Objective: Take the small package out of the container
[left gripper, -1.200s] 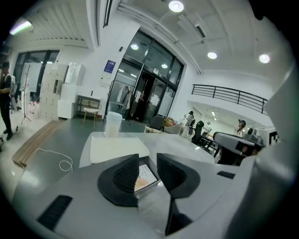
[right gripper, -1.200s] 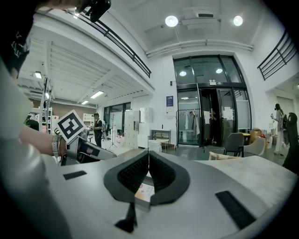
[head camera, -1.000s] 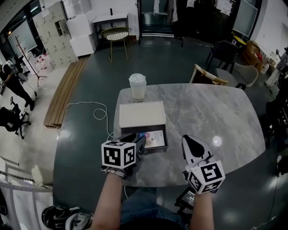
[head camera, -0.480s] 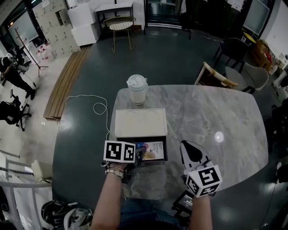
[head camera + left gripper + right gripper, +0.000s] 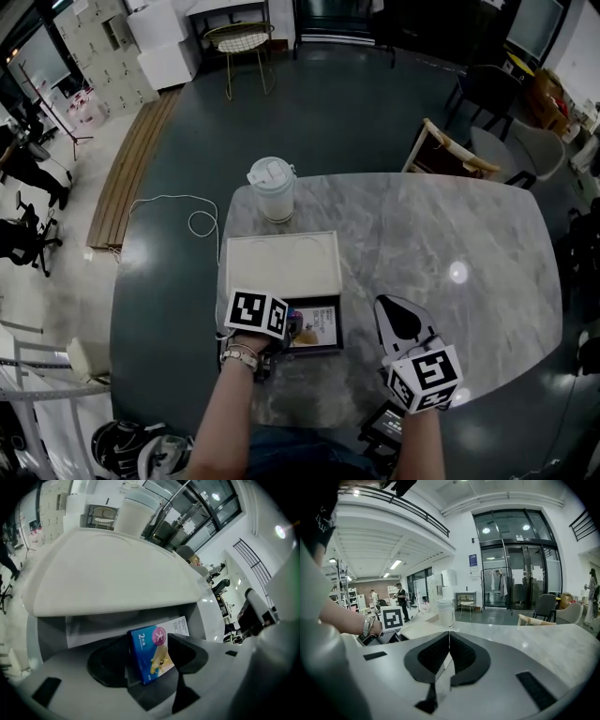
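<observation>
Package (image 5: 151, 657) between just-opened left gripper (image 5: 149, 642) jaws

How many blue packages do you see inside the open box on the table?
1. The blue package sits in the box's uncovered end, beside a white printed card. Others may be hidden under the lid.

In the head view, the marker cube (image 5: 256, 314) of the left gripper (image 5: 152, 660) covers the left end of the box's (image 5: 339, 328) open tray, so only a blue sliver of the package (image 5: 149, 649) shows there. In the left gripper view, the jaws have just been opening with the package between them, and its bottom edge is hidden behind them. The leaflet's (image 5: 322, 325) print is too small to read. The lid (image 5: 112, 578) hides the cup's (image 5: 135, 515) base.
</observation>
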`<state>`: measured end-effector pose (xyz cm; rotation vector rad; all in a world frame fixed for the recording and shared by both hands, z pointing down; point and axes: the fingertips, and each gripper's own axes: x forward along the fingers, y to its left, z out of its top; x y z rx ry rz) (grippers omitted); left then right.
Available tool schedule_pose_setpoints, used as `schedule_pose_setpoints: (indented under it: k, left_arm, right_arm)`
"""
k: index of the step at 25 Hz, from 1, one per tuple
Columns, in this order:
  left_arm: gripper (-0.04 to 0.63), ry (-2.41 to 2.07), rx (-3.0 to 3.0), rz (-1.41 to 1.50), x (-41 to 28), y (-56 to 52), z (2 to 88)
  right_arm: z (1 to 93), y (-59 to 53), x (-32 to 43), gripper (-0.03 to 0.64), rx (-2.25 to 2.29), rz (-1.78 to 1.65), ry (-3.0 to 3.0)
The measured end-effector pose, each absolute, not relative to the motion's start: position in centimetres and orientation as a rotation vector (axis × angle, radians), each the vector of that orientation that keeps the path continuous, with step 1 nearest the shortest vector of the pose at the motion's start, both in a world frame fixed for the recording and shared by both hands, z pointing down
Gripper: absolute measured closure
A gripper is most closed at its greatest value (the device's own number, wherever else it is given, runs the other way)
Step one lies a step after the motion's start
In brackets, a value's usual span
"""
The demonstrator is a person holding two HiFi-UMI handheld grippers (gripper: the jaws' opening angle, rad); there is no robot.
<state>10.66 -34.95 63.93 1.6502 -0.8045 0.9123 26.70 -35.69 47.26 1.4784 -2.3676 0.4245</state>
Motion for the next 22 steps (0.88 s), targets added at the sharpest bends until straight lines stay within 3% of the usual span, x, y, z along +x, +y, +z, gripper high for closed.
schedule_pose_setpoints:
  k: [16, 22]
  left_arm:
    - [0.322, -0.733, 1.823, 0.831, 11.9, -34.6, 59.6]
    - [0.353, -0.746, 2.038, 0.763, 12.7, -34.8, 56.4]
  right_arm:
    - [46.4, -36.5, 24.4, 0.591, 1.431, 0.393, -2.425]
    - [46.0, -35.8, 24.3, 0.591, 1.437, 0.374, -2.431]
